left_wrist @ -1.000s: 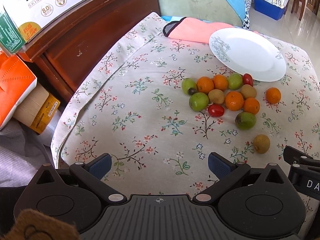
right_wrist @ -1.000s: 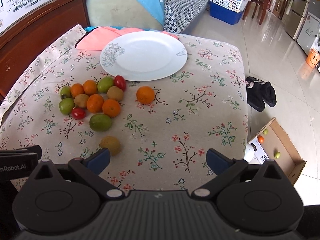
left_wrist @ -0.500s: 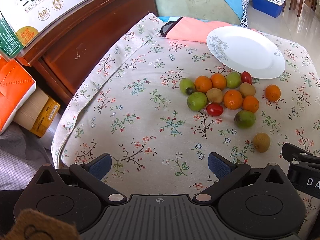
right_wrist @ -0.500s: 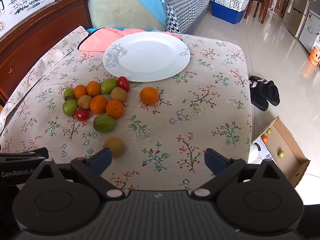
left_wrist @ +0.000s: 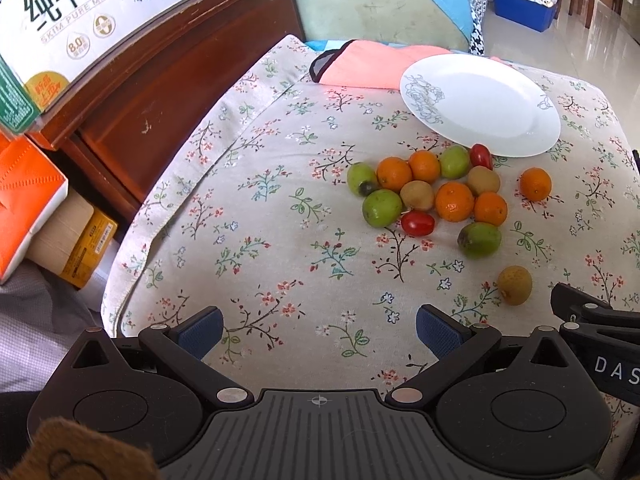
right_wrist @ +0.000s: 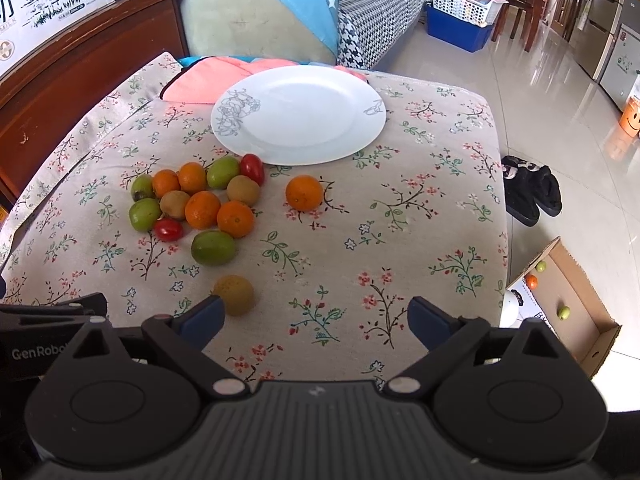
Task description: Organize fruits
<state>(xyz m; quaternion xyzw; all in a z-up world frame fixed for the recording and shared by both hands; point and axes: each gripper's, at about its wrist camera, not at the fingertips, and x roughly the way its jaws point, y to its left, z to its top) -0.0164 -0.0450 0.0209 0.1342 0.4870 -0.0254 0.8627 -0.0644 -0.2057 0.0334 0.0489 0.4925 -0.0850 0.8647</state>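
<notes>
Your right gripper (right_wrist: 314, 318) has crept in on the fruit since a second ago: the brown fruit (right_wrist: 234, 294) that sat clear ahead of its left pad now lies just beside that pad's tip. Its jaws are closing a little from full spread, yet nothing sits between them, only floral cloth. I read that as the start of a first pick, with every fruit still off the white plate (right_wrist: 298, 114).

Your left gripper (left_wrist: 318, 330) keeps its jaws spread wide over bare cloth, holding nothing.

From the right jaws, the brown fruit is off to the left of the gap, not inside it. The green fruit (right_wrist: 212, 247) lies ahead of it, the cluster of oranges (right_wrist: 202, 209), greens and 2 red tomatoes further ahead-left, 1 lone orange (right_wrist: 304, 192) ahead near centre, and the plate beyond all of them on the bench (right_wrist: 420, 216). You likely need to shift left before closing.
</notes>
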